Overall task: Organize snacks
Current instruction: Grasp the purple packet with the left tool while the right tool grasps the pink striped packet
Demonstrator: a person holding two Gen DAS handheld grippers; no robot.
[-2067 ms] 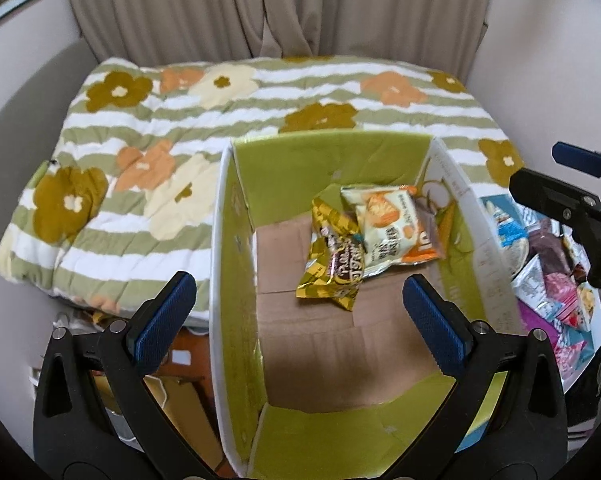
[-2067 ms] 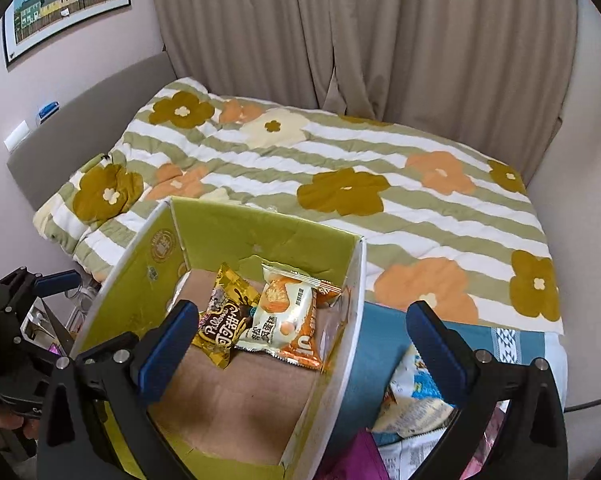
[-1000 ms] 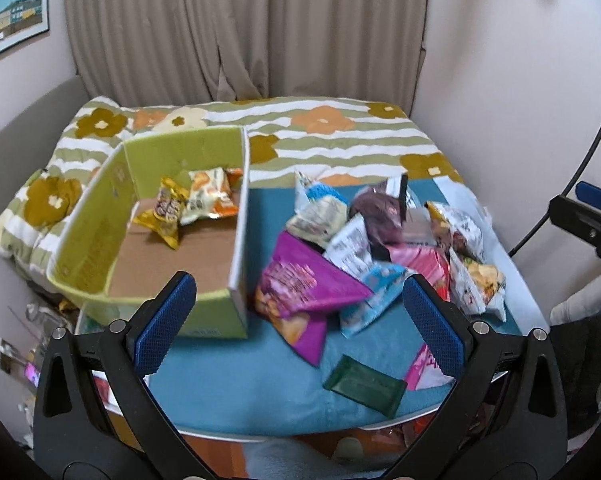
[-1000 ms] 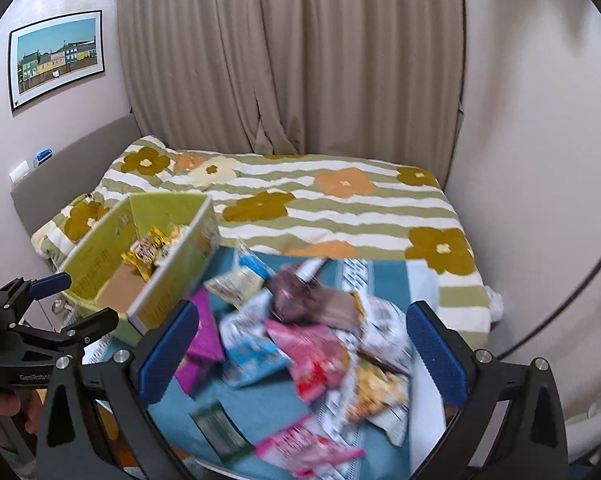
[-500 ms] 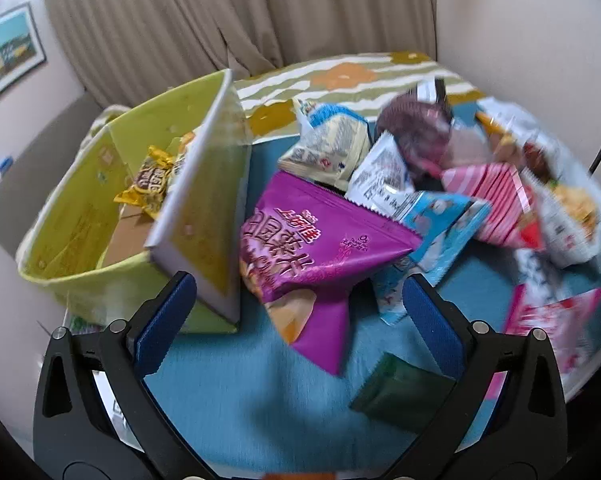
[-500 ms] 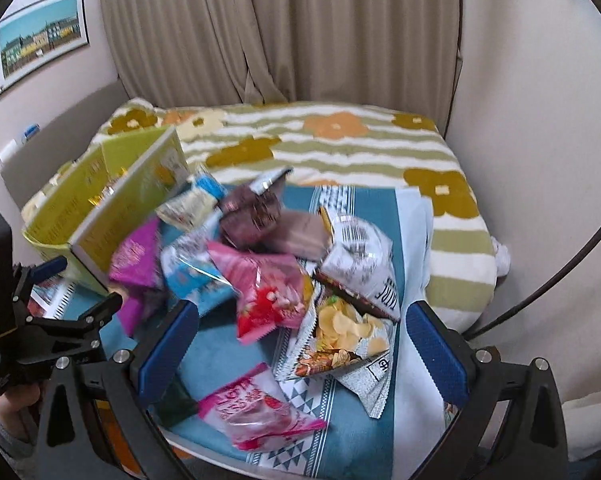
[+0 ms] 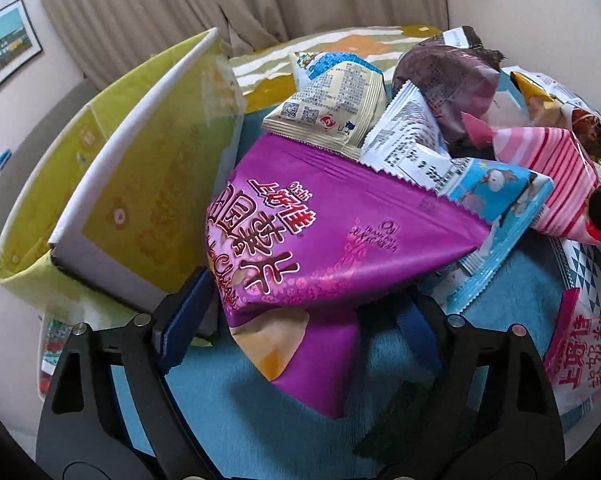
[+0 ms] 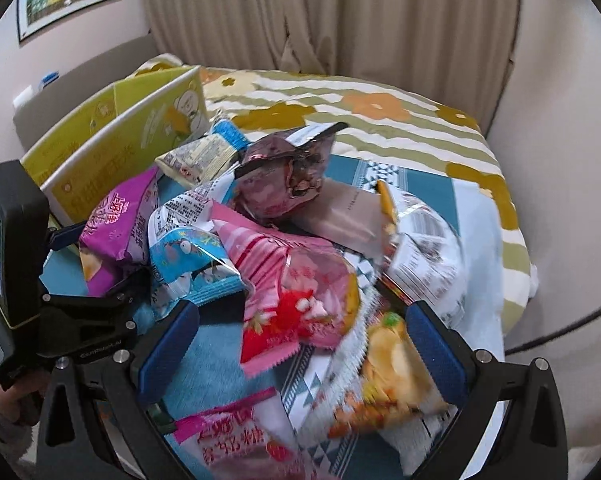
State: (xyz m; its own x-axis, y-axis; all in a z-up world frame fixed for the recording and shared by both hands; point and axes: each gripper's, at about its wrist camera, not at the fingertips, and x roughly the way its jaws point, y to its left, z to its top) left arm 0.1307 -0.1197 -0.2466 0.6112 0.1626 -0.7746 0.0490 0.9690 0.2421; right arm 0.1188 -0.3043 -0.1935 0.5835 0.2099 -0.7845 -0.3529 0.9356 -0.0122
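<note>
While closing, left hand-held gripper straddles glossy purple foil chip bag, pads not visibly pressing; yellow-green cardboard box just left. Right hand-held gripper spread apart around pink strawberry candy packet.

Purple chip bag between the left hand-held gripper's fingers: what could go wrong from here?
1. The left hand-held gripper is closing on the puffy purple chip bag; the pads may slip off or crush the chips.
2. The beige packet and blue packet overlap its far edge, so lifting may drag or spill them.
</note>
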